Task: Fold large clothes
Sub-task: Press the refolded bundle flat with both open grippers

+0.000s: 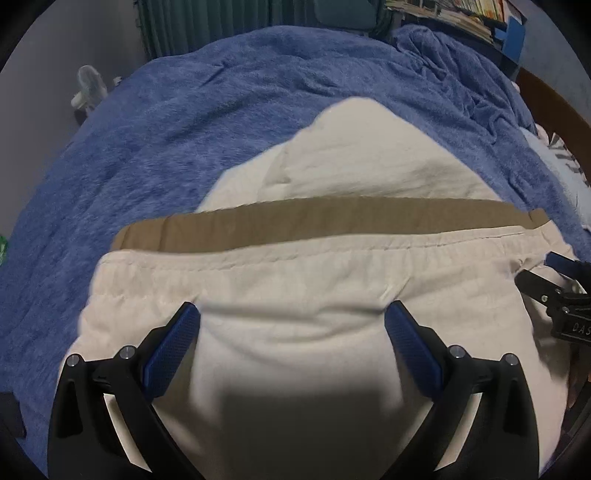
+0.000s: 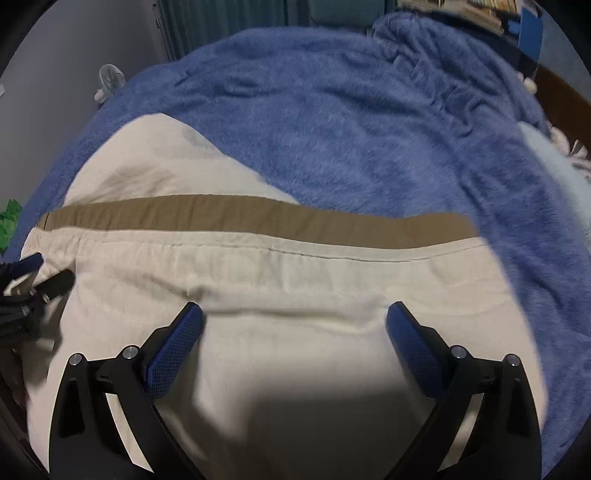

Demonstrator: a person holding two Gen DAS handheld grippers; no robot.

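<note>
A cream garment (image 1: 295, 288) with a tan band (image 1: 295, 221) across it lies folded on a blue blanket (image 1: 147, 147). My left gripper (image 1: 291, 314) is open, its blue pads (image 1: 173, 347) wide apart just above the cream cloth near a hem seam. In the right wrist view the same cream garment (image 2: 277, 295) and tan band (image 2: 258, 218) fill the lower half. My right gripper (image 2: 293, 314) is open too, hovering over the cloth with nothing between its fingers. Each gripper shows at the edge of the other's view: the right gripper (image 1: 557, 291) and the left gripper (image 2: 29, 284).
The fuzzy blue blanket (image 2: 369, 129) covers the bed and bunches up at the far right. A small white fan (image 1: 88, 88) stands by the grey wall at left. Shelves with books (image 1: 461, 14) and a green curtain (image 1: 207, 26) lie beyond the bed.
</note>
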